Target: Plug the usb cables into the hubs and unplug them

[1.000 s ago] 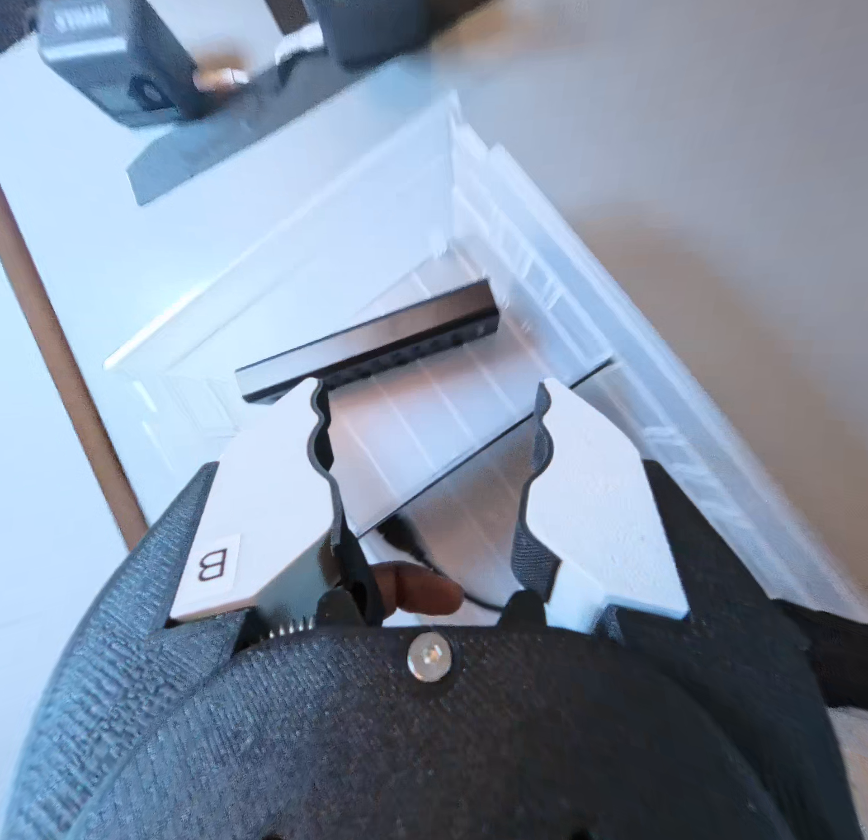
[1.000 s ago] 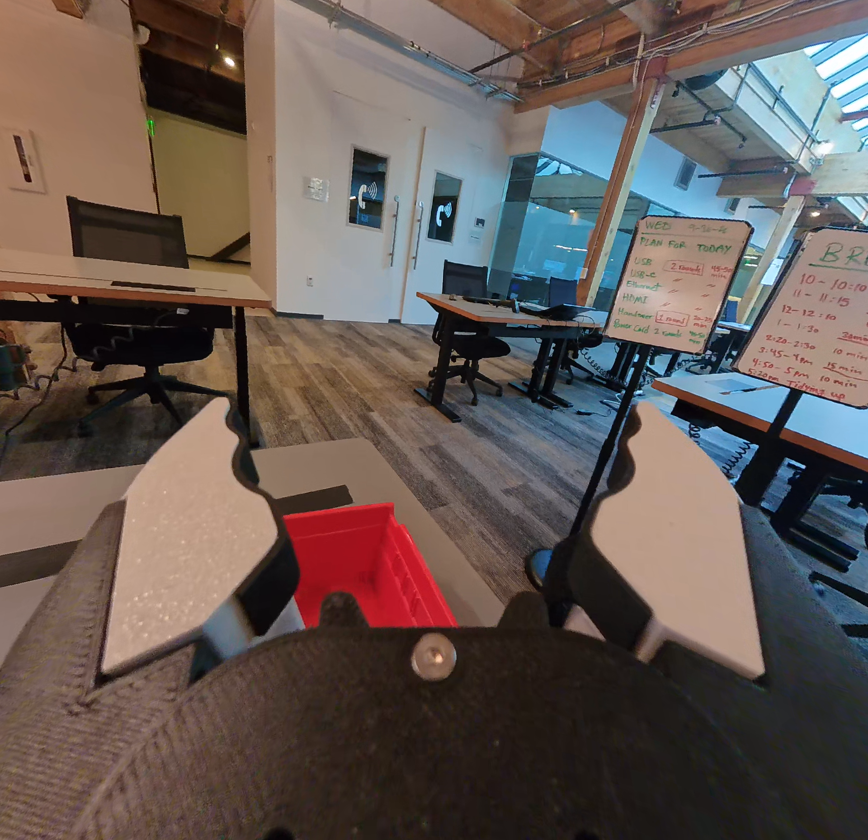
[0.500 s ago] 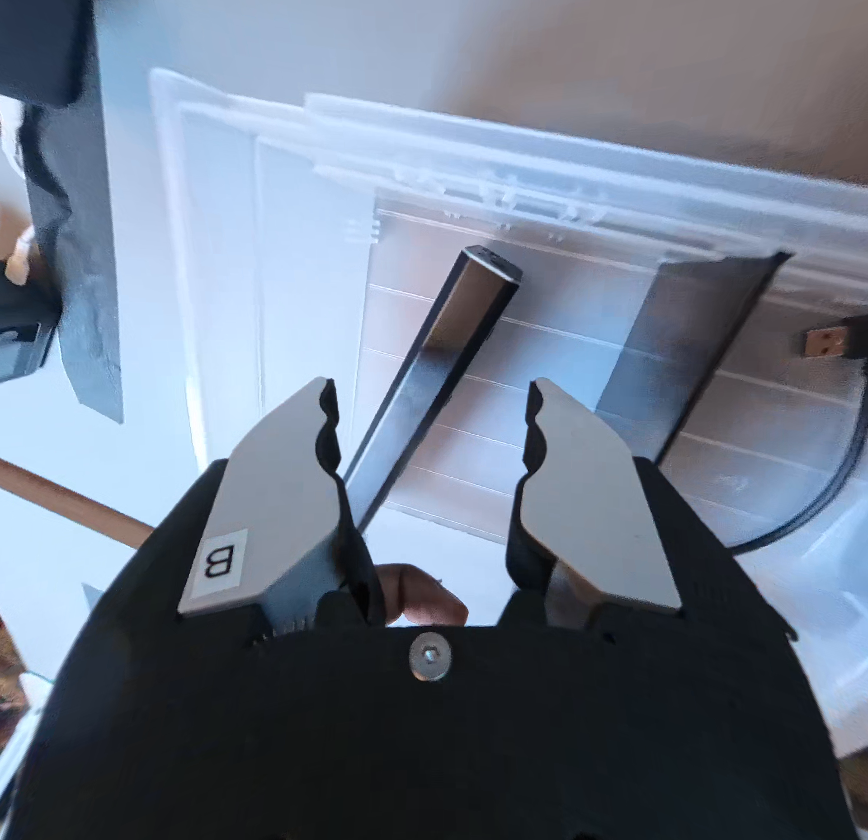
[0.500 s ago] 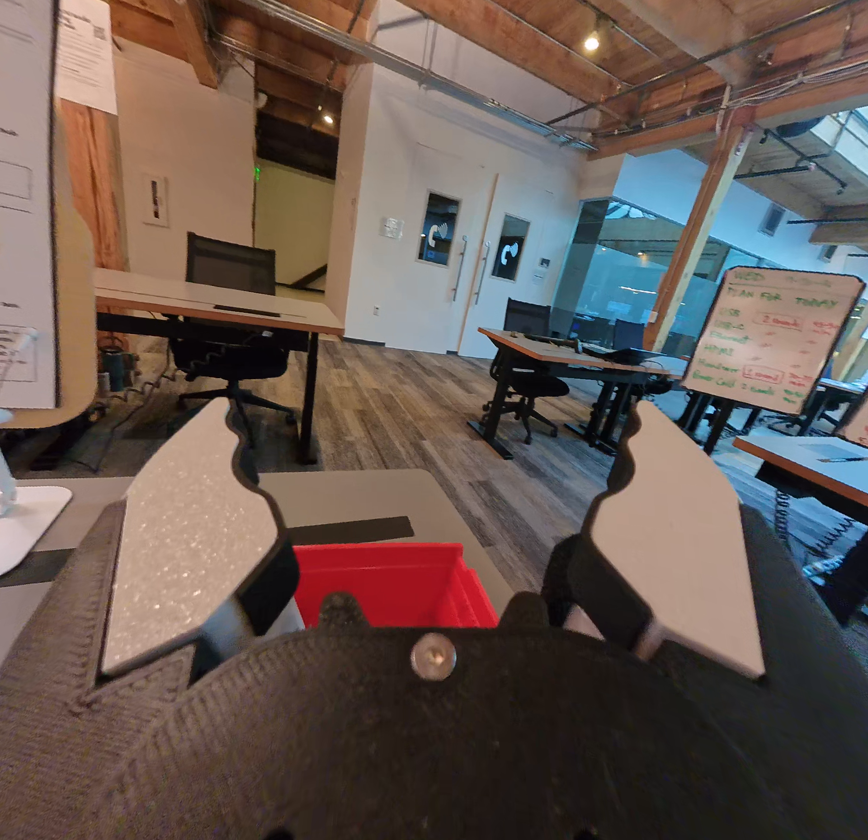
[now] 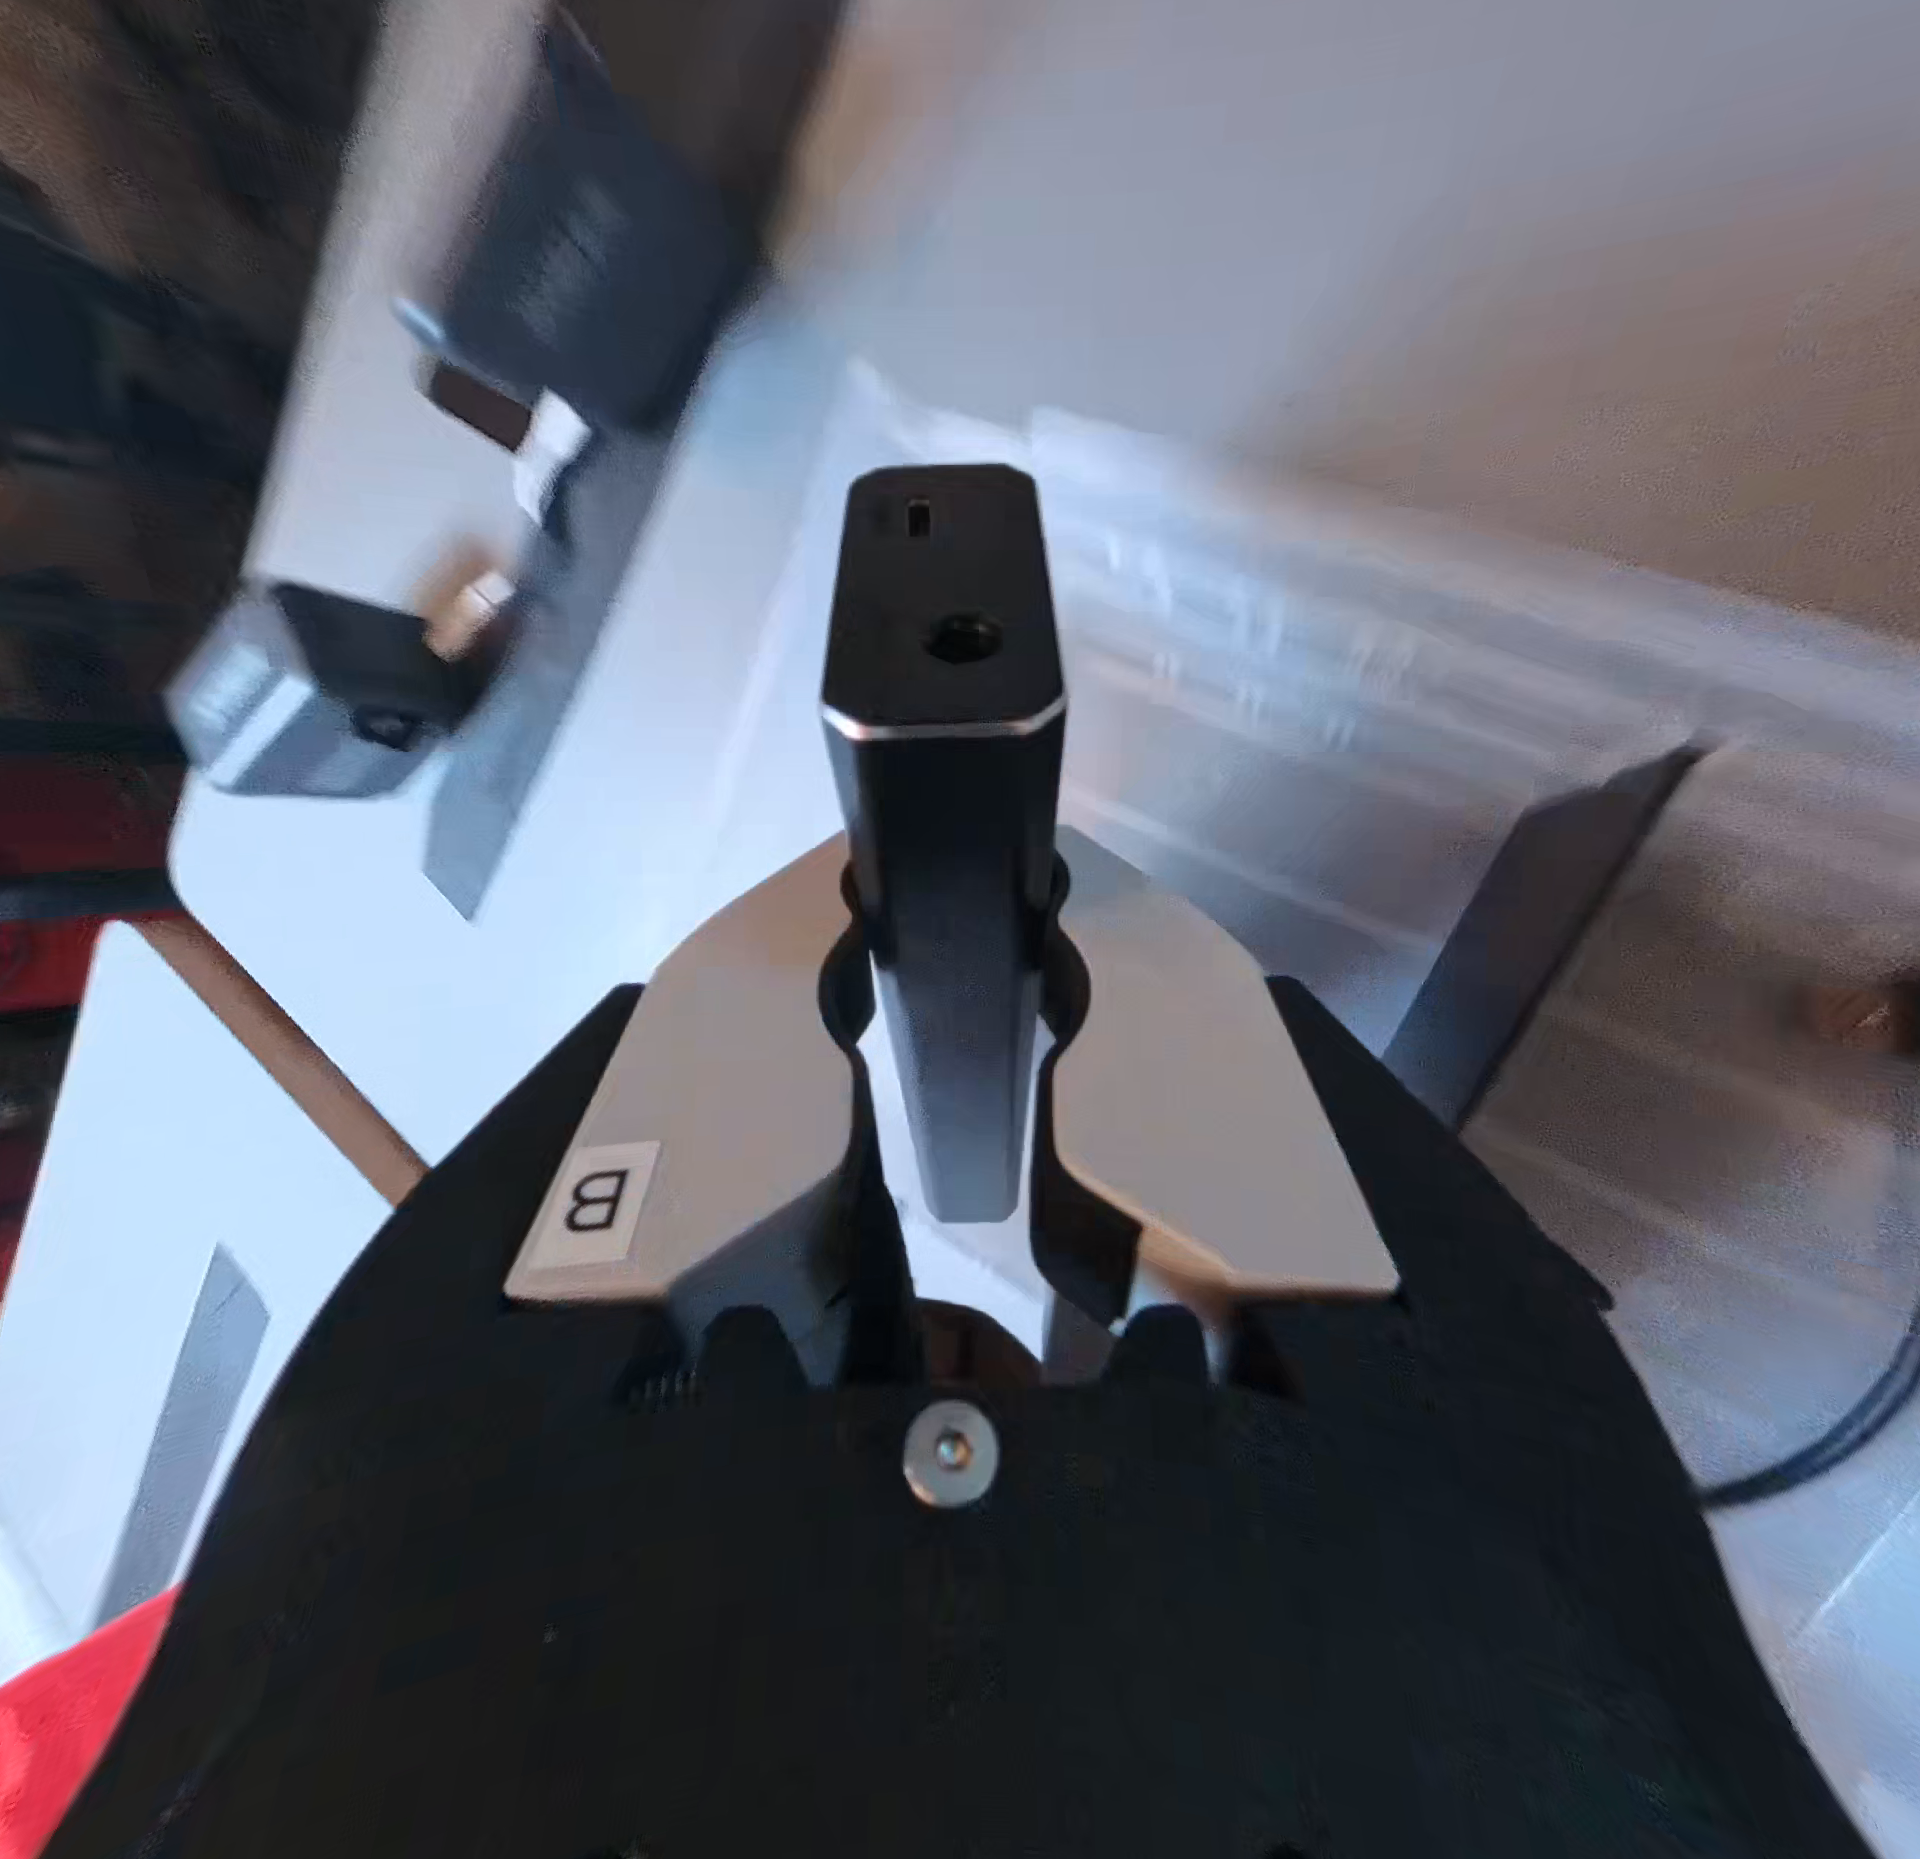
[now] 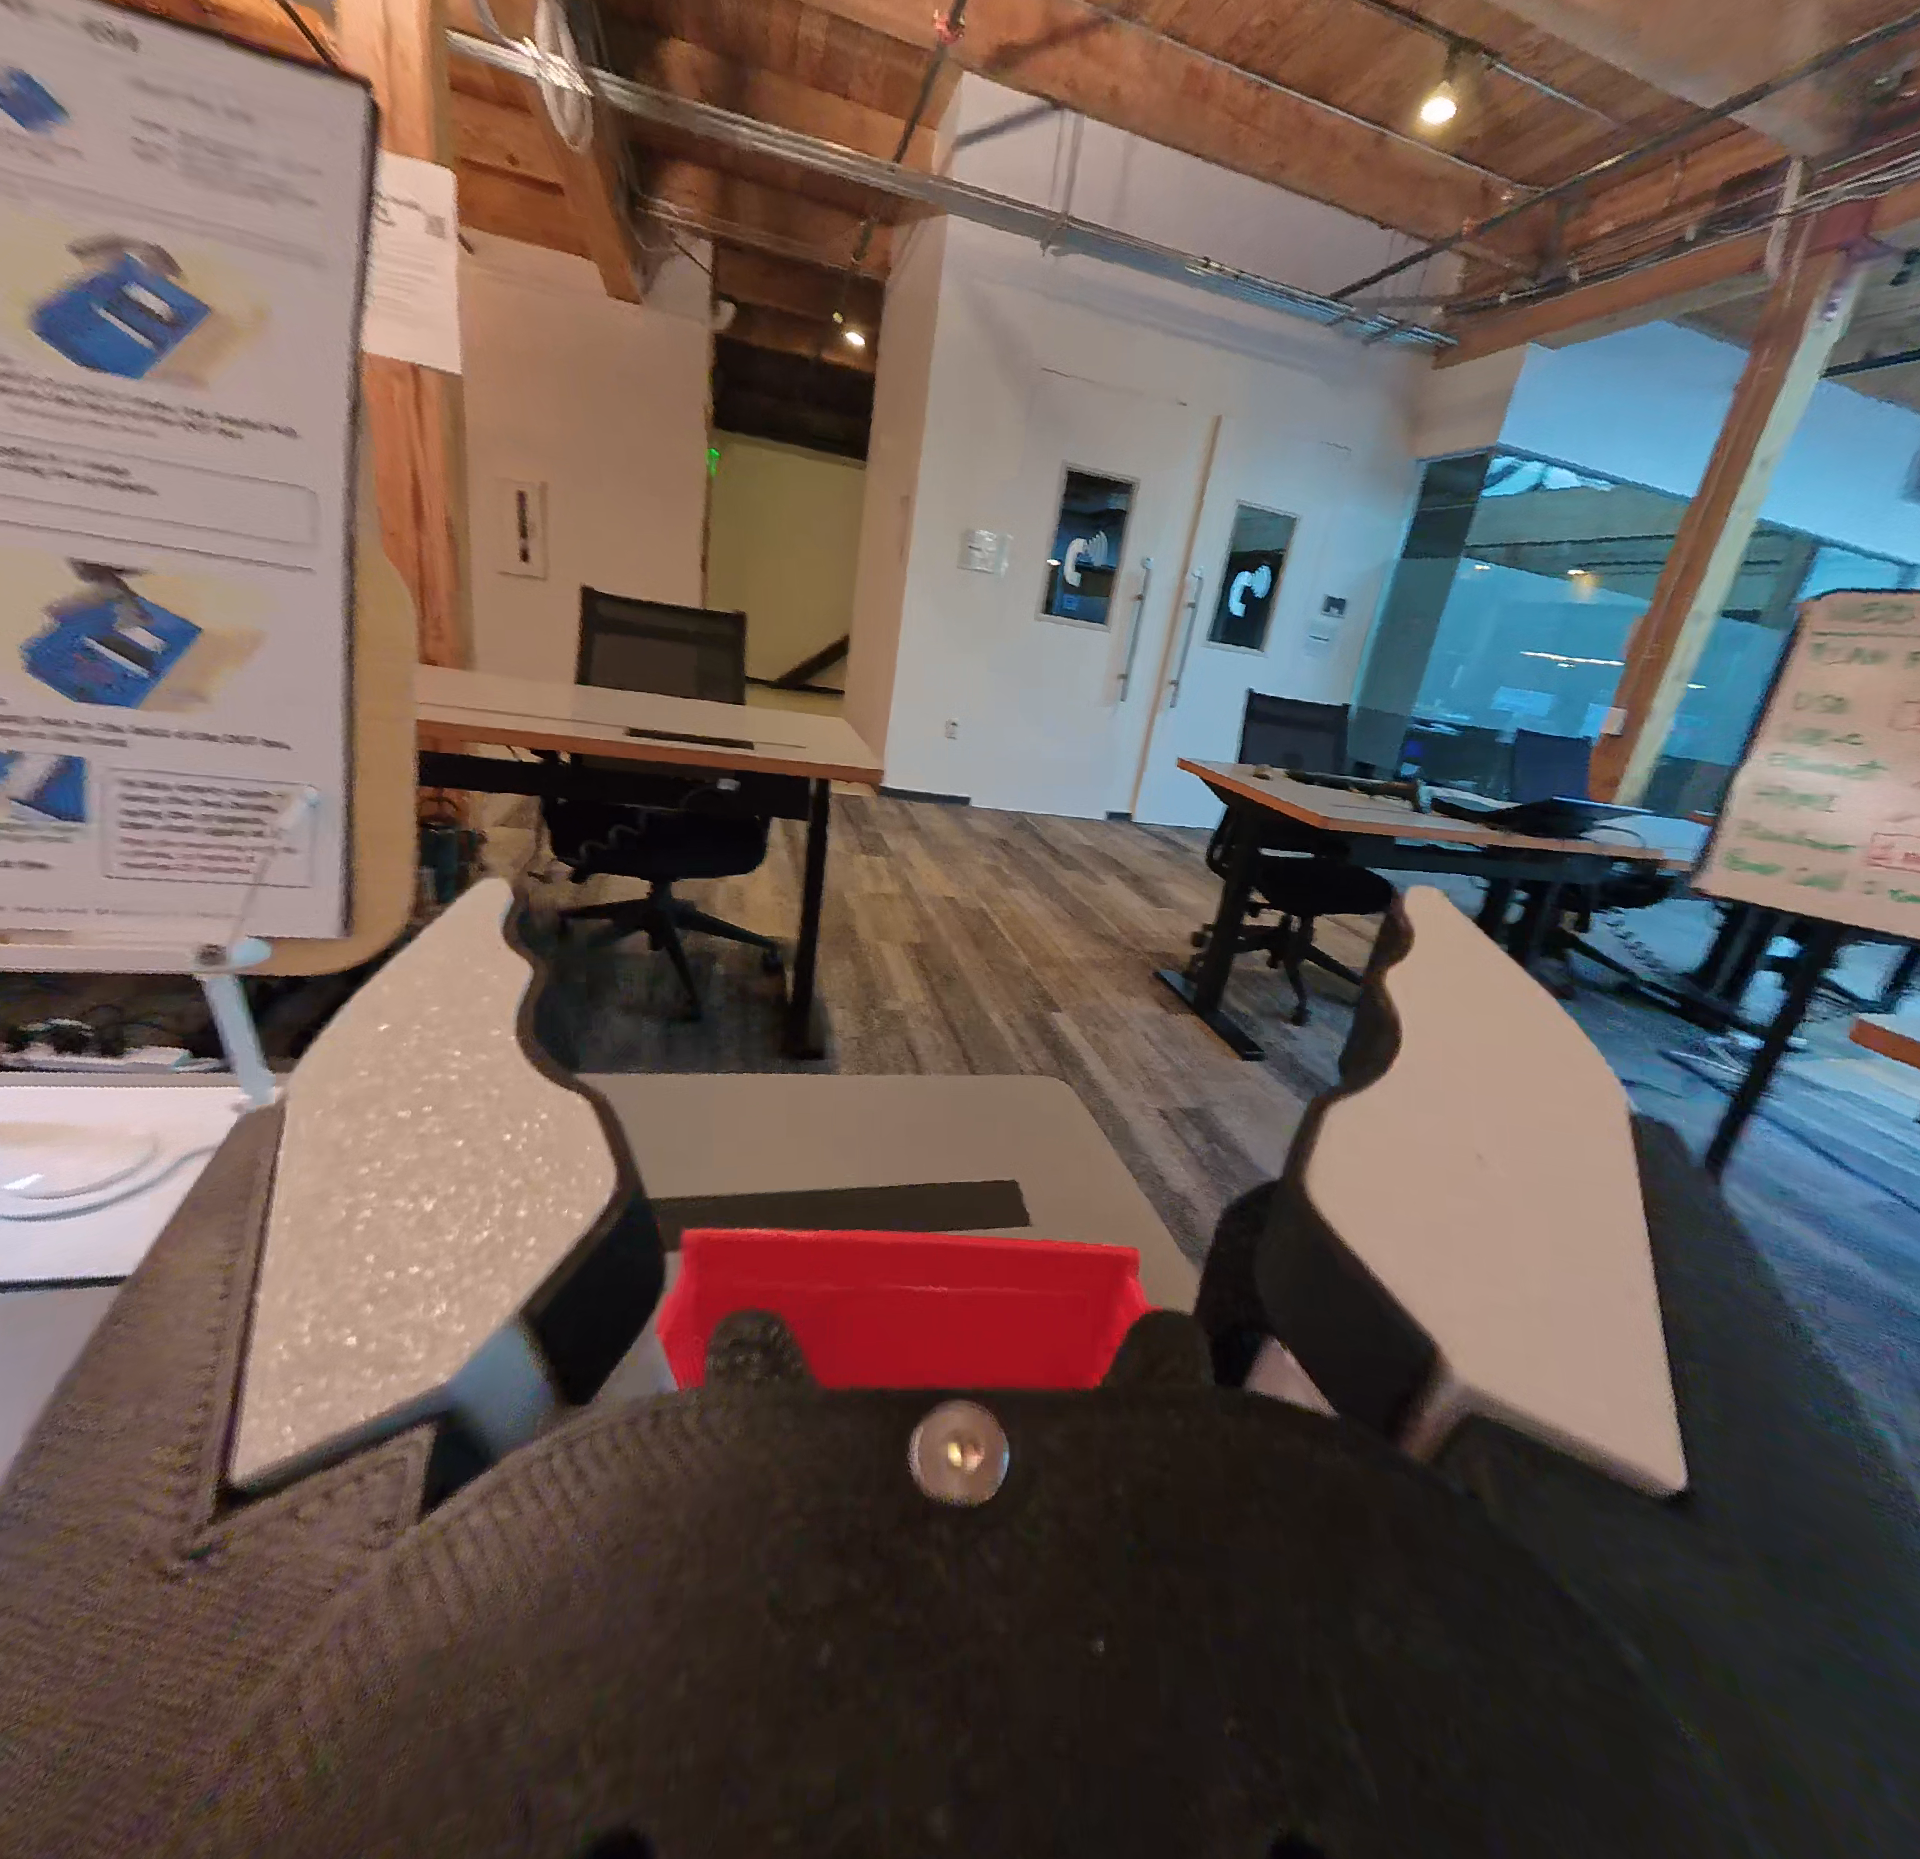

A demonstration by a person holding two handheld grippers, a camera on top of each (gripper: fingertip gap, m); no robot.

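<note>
Left wrist view
Left gripper: both fingers clamped on the sides of the dark hub, gripping it around its middle.
Hub: lifted clear, pointing away towards 12 o'clock, its end face showing a small slot and a round socket.
Clear bin: blurred, out at 2 o'clock beyond the hub, on the white table.
Cable: thin and black, curling at 4 o'clock by the frame edge; I can't tell where its plug is.
Dark boxes: two blurred blocks at 10 and 11 o'clock on the table.

Right wrist view
Right gripper: fingers spread wide, nothing between them, aimed level across the room.
Red bin: low at 6 o'clock between the fingers, on a grey tabletop with a black strip just behind it.
Instruction sheet: propped on a stand at 9 o'clock.
Whiteboard: at 3 o'clock, partly cut off.
Desks and chairs: well back, around 12 o'clock.
</note>
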